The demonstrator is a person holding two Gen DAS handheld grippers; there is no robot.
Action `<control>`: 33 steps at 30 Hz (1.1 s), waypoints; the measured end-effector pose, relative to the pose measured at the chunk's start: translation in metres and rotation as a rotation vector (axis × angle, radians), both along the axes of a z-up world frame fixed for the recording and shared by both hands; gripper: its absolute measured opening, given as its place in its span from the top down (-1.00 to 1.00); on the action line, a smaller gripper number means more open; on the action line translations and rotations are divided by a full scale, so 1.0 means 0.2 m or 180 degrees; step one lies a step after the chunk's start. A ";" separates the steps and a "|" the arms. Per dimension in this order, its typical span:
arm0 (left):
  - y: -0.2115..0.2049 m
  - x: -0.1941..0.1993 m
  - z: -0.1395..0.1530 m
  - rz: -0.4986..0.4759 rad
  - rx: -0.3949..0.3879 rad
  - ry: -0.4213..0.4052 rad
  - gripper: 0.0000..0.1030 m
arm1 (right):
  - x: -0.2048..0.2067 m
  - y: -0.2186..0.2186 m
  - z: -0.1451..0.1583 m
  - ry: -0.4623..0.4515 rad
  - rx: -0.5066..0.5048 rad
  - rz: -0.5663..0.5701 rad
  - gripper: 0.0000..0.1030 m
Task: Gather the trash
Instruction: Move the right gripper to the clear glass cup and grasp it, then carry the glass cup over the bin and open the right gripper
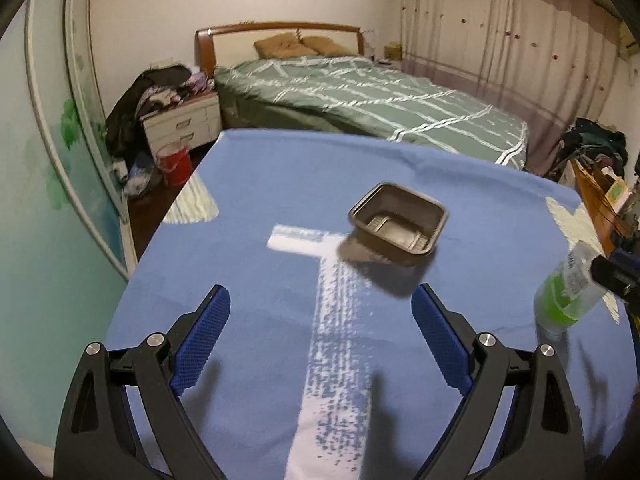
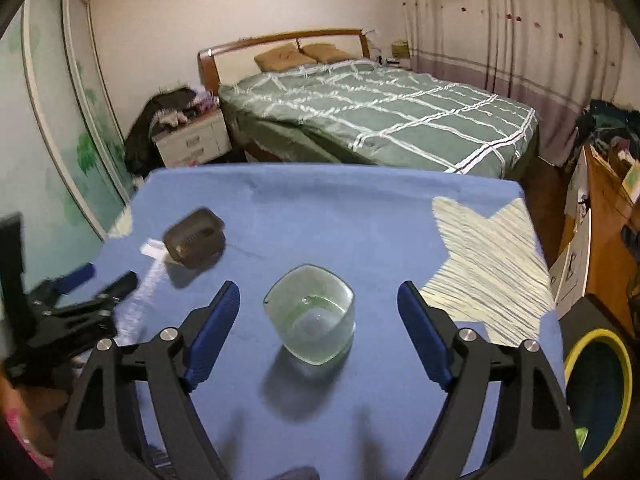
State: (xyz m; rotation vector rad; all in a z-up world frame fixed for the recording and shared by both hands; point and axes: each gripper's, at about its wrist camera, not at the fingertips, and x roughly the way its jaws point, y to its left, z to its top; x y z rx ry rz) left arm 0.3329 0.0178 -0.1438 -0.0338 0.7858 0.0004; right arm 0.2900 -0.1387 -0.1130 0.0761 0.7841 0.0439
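Right gripper (image 2: 319, 332) | jaws standing apart, straddling squat clear plastic bottle (image 2: 310, 320) on blue tablecloth (image 2: 360, 208), lining up to grab | left gripper (image 1: 320, 344) gaping empty, facing dark rectangular plastic tray (image 1: 398, 229) lying beyond the bottle

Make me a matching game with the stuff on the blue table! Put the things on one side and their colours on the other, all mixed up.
Things:
1. food tray
2. plastic bottle
3. tablecloth
4. gripper pads

Colours:
A. clear with green
B. dark blue
C. dark brown
D. light blue with pale patches

Pairs: 1-C, 2-A, 3-D, 4-B
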 end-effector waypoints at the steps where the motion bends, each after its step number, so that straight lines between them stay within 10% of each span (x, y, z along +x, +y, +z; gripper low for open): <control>1: 0.00 0.00 -0.01 0.0014 0.0011 0.0024 -0.76 | 0.01 0.00 -0.02 0.0019 0.0005 -0.0008 -0.49; 9: 0.00 0.02 -0.04 0.0006 0.0069 0.0114 -0.76 | 0.07 -0.02 -0.10 0.0125 0.0106 0.0060 -0.06; 18: 0.01 0.03 -0.06 0.0022 0.0043 0.0171 -0.77 | -0.05 -0.12 -0.02 -0.0011 0.0123 -0.0223 -0.06; 33: -0.01 0.02 -0.05 -0.0043 0.0022 0.0142 -0.79 | -0.49 -1.05 -0.02 -0.0379 0.0218 -0.2931 -0.06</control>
